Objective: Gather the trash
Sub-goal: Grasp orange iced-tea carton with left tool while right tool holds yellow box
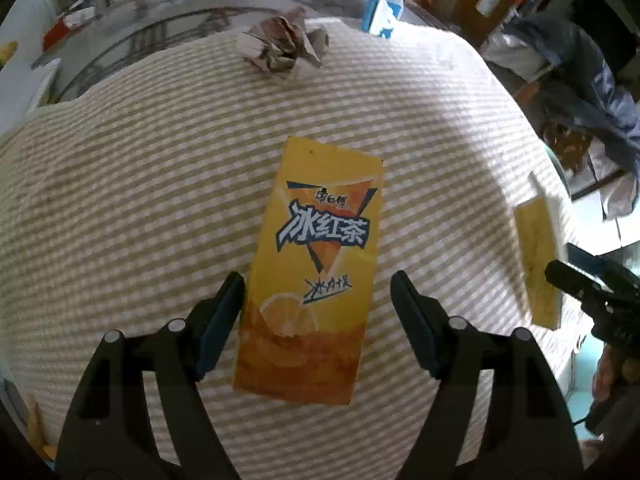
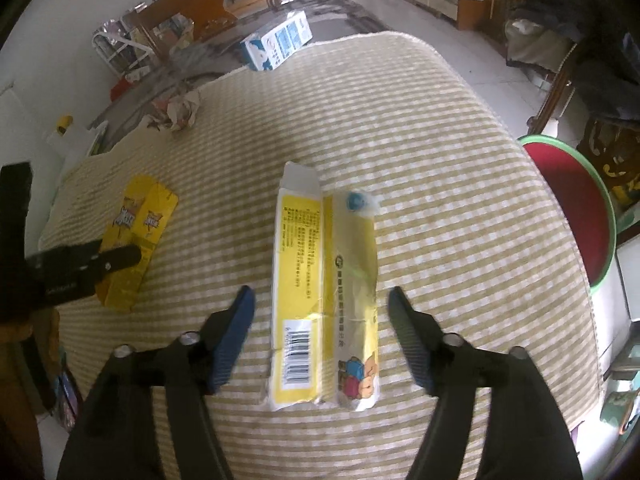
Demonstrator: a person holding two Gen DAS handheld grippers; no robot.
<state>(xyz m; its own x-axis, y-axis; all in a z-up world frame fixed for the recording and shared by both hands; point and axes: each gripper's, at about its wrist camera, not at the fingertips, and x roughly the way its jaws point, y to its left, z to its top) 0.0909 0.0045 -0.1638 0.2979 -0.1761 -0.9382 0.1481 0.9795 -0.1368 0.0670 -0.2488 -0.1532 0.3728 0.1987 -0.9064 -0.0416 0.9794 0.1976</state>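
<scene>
A flat orange iced-tea carton (image 1: 316,260) lies on the striped cloth (image 1: 120,200). My left gripper (image 1: 318,284) straddles its lower half, pointing steeply down. Its left finger is at the carton's edge, while a gap shows beside the right finger, so the jaws are open. In the right wrist view a flattened yellow box (image 2: 320,280) with a barcode and a cartoon bear lies between the fingers of my right gripper (image 2: 322,294). That gripper is open, with cloth showing on both sides of the box. A ball of crumpled paper (image 1: 284,48) sits at the cloth's far edge.
A blue-and-white milk carton (image 2: 276,46) lies just beyond the far edge of the cloth (image 2: 440,160). A red basin with a green rim (image 2: 568,216) stands to the right of the table. Furniture and clutter surround the table.
</scene>
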